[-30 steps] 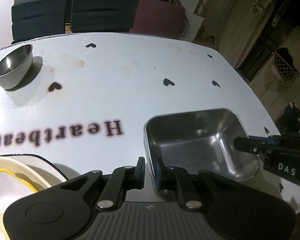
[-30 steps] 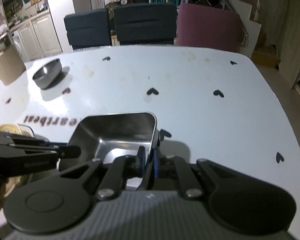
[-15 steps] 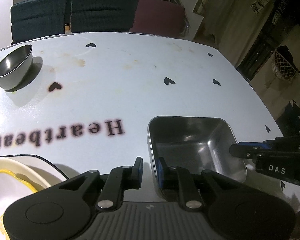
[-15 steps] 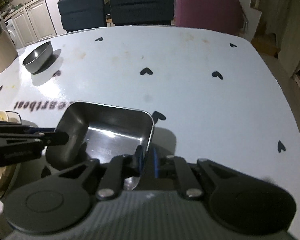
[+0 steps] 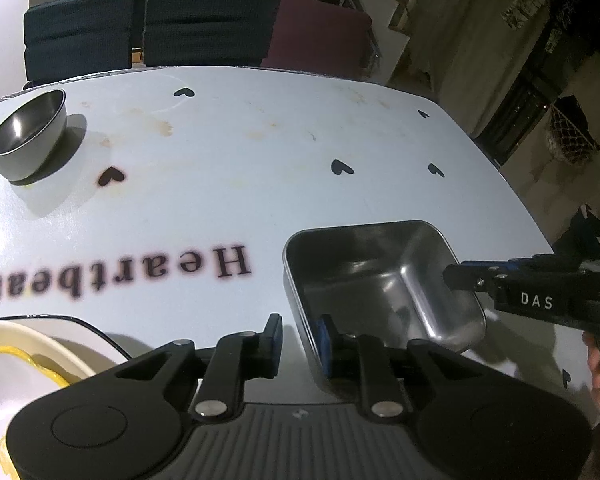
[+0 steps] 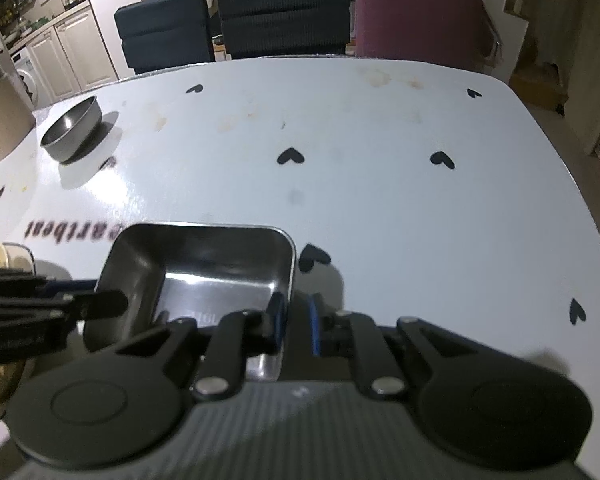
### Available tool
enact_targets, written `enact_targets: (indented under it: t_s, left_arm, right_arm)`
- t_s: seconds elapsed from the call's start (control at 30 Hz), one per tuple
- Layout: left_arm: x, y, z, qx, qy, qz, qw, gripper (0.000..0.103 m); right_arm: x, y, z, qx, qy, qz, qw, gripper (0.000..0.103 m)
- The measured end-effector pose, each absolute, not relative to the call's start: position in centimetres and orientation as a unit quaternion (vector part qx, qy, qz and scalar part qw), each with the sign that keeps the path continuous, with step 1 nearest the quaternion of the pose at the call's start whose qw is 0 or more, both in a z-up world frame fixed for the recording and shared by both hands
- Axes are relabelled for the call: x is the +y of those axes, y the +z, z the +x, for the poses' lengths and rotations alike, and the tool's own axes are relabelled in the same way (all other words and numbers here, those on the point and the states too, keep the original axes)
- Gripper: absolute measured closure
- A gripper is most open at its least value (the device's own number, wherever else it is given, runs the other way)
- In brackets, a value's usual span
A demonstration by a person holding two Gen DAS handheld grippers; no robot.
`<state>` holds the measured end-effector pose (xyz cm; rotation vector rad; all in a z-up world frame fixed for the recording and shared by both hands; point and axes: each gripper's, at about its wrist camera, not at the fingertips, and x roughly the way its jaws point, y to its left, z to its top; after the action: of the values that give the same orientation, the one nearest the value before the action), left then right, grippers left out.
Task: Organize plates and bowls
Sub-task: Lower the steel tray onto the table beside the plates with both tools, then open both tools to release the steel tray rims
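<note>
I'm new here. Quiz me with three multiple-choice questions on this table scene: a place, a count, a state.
1. The round steel bowl sits: A on the white table, far left; B on the floor; C on a shelf.
2. Chairs behind the table: A one; B three; C five.
3. The square steel dish is: A empty; B full of food; C upside down.
Answers: A, it stands on the tabletop; B, two dark blue, one maroon; A, its bare bottom shines.
</note>
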<state>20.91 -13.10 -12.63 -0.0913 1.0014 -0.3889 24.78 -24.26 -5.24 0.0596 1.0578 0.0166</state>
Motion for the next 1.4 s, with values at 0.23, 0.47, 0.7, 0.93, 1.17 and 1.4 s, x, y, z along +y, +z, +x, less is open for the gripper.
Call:
enact_targets:
  t_s: [0.23,0.47,0.7,0.93,1.17,1.4]
  left_arm:
    - [-13.0,-12.6,21.0,0.477,-0.185,-0.044,0.858,0.08]
    - [-13.2,-12.4,21.0,0.48,-0.182,-0.041,0.857,0.08]
    - [-13.3,-11.9,20.9,0.479,-0.183,-0.036,0.858,0.08]
    - [-13.5,-10.9,20.4,0.472,-0.193,-0.023,0.86,0.067]
    - [-13.2,-9.7,20.0,0.464,-0.189,-0.014,0.866,0.044]
    - [-13.2,-8.3,19.2,0.449,-0.181,-0.001,0.875,0.018]
  right_arm:
    - [-25.0,-5.6,24.8,0.501,0.025,0.055,0.863,0.089]
    - [-24.9,-5.7,24.6,0.497,0.03,0.059,0.865,0.087]
    - [-24.7,-5.2,24.2,0.5,0.038,0.057,0.863,0.084]
    - [-25.0,-5.0,23.5,0.495,0.039,0.062,0.866,0.072]
    - [-25.5,-4.2,22.6,0.481,0.033,0.065,0.874,0.048]
    - [-25.6,-2.8,21.6,0.458,0.019,0.067,0.886,0.022]
